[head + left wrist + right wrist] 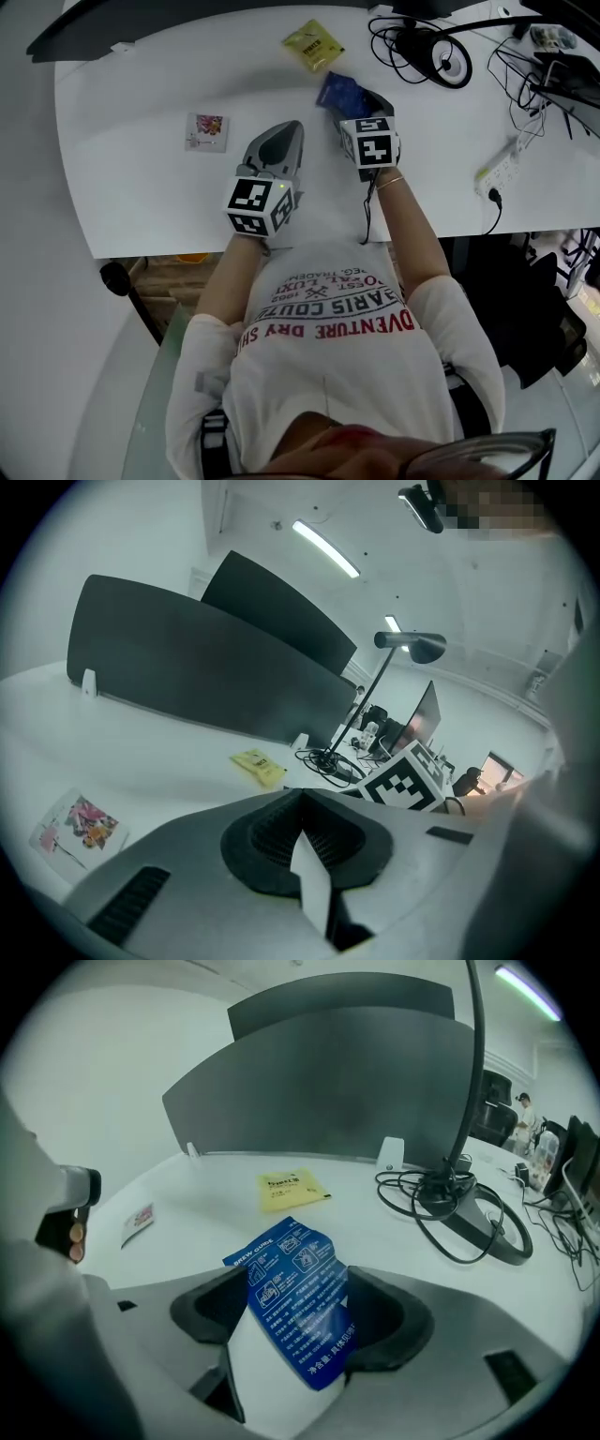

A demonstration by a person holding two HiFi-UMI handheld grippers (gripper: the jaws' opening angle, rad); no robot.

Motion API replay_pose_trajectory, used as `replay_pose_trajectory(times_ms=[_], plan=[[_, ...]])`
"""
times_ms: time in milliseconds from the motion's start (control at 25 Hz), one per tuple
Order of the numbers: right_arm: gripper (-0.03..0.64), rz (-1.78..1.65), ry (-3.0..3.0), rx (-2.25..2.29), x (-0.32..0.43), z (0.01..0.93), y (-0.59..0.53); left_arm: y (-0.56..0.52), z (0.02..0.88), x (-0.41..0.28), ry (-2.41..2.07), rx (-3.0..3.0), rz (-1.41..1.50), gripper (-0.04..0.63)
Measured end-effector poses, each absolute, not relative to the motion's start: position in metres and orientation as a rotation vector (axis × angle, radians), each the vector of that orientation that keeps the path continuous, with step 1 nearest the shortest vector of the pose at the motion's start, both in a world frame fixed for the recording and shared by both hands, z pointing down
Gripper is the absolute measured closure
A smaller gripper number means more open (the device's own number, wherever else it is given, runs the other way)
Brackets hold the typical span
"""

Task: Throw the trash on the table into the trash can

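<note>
1. Packets first: the head view shows three on the white table [141, 187]. A yellow packet [314, 44] lies far back and a pink-printed packet [206, 131] off to the left. A blue packet [339, 89] sits right at the tip of the right gripper [367, 101].
2. Only the right gripper view settles that one. The jaws are spread wide either side of the blue packet and are not clamped on it. It lies flat on the table, near end between the pads, far end poking out past the tips. "BREW GUIDE" reads across its top.
3. Left gripper [291, 129] sits just left of the right one, low over the table. From above, its jaws read as one grey wedge. The left gripper view confirms it: tips closed together, nothing between.
4. That view also catches the yellow and pink-printed packets and the right gripper's marker cube [405, 785]. The blue packet is hidden behind the left gripper's own jaws.
5. Dark partition [356, 1082] and tangled cables [469, 1204] back the table in the right gripper view.
</note>
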State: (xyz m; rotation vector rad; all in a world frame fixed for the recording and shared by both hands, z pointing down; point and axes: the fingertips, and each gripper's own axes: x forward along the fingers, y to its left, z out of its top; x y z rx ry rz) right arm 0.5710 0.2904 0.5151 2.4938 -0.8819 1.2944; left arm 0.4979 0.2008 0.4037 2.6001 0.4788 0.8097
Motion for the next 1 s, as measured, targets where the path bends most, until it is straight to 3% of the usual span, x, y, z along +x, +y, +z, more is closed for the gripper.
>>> replay_pose_trajectory(times_ms=[80, 280, 720, 1000], plan=[[0.297, 1.296, -0.913, 2.477, 0.567, 0.515, 0.288, 0.203, 0.407, 0.496, 0.479, 2.59, 0.818, 0.572], [0.569, 1.286, -1.002, 2.388, 0.555, 0.512, 0.28, 0.206, 0.407, 0.494, 0.482, 2.591, 0.821, 0.572], [0.589, 1.175, -1.226, 2.362, 0.506, 0.454, 0.269, 0.201, 0.369, 0.459, 0.361, 2.655, 0.719, 0.572], [0.589, 0.939, -1.548, 2.195, 0.425, 0.402, 0.217, 0.171, 0.342, 0.356, -0.014, 2.714, 0.581, 0.572]])
